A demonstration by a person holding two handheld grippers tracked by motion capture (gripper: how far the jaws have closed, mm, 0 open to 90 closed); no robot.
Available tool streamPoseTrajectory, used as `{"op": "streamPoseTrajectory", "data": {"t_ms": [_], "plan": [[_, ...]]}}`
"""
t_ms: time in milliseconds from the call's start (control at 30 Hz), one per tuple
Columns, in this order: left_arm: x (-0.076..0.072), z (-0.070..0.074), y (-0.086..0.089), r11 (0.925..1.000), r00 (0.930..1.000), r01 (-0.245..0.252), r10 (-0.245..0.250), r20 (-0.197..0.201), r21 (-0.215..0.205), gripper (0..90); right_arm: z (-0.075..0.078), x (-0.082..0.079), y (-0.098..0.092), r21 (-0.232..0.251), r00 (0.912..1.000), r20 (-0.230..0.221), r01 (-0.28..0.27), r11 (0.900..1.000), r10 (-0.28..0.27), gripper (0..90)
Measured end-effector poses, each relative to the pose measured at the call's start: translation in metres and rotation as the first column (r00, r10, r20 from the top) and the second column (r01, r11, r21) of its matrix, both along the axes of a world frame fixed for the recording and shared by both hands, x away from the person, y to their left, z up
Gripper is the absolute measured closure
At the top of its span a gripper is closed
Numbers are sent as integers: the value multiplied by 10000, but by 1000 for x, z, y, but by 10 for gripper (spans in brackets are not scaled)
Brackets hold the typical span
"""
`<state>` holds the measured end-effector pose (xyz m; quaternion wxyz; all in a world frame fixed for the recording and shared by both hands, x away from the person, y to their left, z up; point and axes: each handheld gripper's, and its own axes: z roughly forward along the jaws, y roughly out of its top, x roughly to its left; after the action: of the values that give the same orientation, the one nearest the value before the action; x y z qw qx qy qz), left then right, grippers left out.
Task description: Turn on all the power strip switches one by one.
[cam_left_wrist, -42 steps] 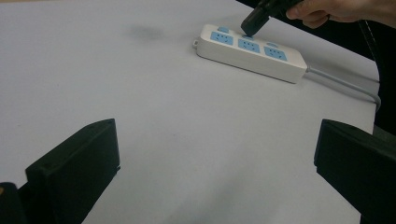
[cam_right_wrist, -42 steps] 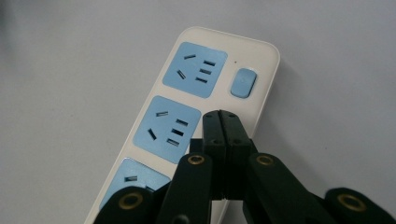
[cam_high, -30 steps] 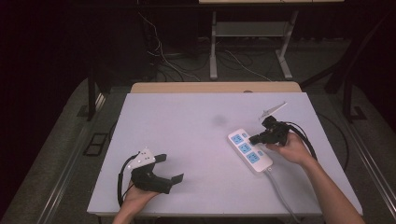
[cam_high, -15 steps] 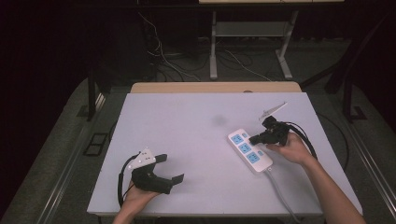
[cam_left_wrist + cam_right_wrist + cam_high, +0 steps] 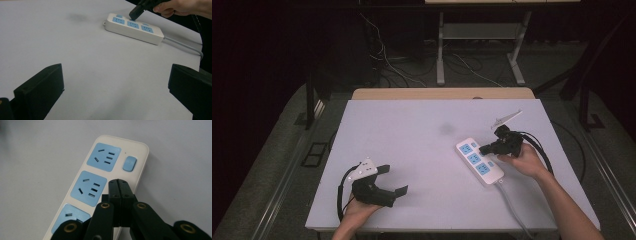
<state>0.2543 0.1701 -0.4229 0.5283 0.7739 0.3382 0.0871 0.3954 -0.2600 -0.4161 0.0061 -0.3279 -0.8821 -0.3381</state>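
We work at a white table [image 5: 422, 150] in a dark room, with cables and the legs of another bench on the floor behind it. Against the pictures from a second ago almost nothing has shifted: the white power strip [image 5: 479, 161] lies where it lay, on the right half of the table with its grey cord [image 5: 512, 205] running off toward the near edge, and our right gripper [image 5: 484, 148] stays poised over it. Our left gripper [image 5: 393, 180] has settled only slightly near the front left corner, well apart from the strip. We read this stillness as the press itself: the right gripper's jaws are closed flat against each other, holding nothing, and their joined tip sits over the strip's edge beside the middle blue socket [image 5: 88, 188], in line with the small blue switch [image 5: 130, 163] of the end socket. So we judge that the middle switch is being pushed or is about to be. That switch is hidden under the jaw tip in the right gripper view, and the left gripper view is too distant to show whether tip and button are touching. No indicator light tells us whether it has toggled. The left gripper's jaws stand wide apart and empty over bare table. The third socket [image 5: 68, 220] is partly cut off behind the right gripper's linkage.
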Motion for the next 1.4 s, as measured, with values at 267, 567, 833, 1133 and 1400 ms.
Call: {"op": "streamPoseTrajectory", "data": {"t_ms": [267, 567, 833, 1133, 1400], "plan": [[-1, 0, -2, 10000, 10000, 77, -77, 4, 56, 0, 2, 1, 1, 28, 9997, -188, -152, 9999, 153, 900], [0, 0, -1, 10000, 10000, 51, -51, 10, 40, 0, 16, 6, 2, -195, 9997, -216, -134, 9997, 130, 900], [1, 0, -1, 10000, 10000, 44, -44, -8, 39, 0, 30, 12, 6, -203, 9998, -72, -161, 9997, 160, 900], [1, -1, -1, 10000, 10000, 68, -68, -28, 36, 0, 36, 21, 13, -434, 9999, -47, -146, 9989, 144, 900], [1, 0, 1, 10000, 10000, 23, -23, -11, -2, 0, 37, 30, 19, -458, 10000, 1, -59, 9989, 59, 899]]}}
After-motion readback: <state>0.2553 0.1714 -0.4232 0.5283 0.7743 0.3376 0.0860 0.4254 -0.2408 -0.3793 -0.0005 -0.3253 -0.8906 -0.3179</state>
